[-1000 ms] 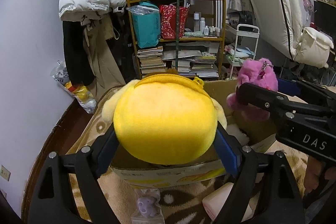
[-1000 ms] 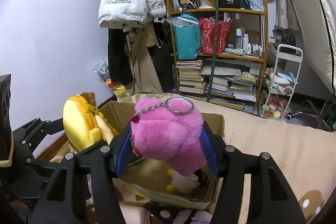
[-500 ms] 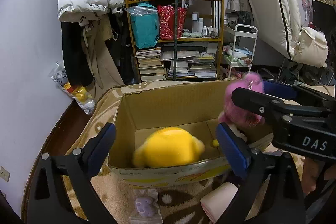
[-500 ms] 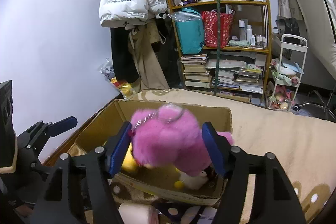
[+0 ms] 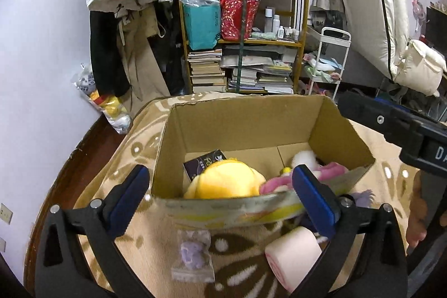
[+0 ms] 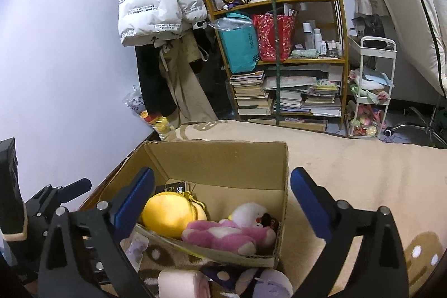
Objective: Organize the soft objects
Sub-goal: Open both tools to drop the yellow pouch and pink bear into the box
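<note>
Overhead, white jacket reads "fashion art".

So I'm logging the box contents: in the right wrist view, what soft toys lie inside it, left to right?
Round yellow plush → fuzzy pink plush → white penguin plush, all in the cardboard box.

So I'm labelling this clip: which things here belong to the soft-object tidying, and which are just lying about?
Part of the job:
- brown cardboard box
- round yellow plush
- fluffy pink plush
- white plush penguin
- pale pink soft roll
- bagged small purple plush

Lying about:
- wooden bookshelf
- white puffer jacket
- white trolley cart
</note>
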### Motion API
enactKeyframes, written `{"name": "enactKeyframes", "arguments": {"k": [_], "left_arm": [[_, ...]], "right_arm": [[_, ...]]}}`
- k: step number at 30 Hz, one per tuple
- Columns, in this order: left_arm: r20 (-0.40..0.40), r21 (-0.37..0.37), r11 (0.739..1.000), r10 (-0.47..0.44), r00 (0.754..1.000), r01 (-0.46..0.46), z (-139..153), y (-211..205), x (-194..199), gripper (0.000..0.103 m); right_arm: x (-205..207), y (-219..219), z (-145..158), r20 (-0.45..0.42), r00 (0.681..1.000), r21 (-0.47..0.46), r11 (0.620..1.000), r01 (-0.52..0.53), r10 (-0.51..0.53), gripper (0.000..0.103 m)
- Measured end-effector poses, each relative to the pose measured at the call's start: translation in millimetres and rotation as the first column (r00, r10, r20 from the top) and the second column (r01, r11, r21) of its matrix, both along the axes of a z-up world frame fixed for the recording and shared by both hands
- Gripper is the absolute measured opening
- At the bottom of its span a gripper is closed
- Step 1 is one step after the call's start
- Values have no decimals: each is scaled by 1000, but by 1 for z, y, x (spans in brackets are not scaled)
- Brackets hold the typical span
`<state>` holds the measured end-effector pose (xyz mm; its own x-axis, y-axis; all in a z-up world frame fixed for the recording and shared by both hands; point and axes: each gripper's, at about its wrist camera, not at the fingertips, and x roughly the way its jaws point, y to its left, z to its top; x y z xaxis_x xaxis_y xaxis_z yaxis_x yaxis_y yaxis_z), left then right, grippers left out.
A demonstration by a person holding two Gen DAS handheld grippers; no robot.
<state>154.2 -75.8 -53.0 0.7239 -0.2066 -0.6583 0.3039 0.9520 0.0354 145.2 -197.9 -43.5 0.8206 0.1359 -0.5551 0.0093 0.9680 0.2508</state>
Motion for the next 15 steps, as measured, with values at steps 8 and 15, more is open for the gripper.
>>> {"name": "enactKeyframes", "arguments": {"k": [8,15], "left_arm": [[-38,48,997,62,997,-60,12,6,-26,101],[-69,93,994,65,995,-59,17,2,-45,101]], "right_arm": [[-23,-4,19,-15,1000,-23,1000,-2,1,102],[-41,-5,45,-34,999,-119,992,-33,29,102]]}}
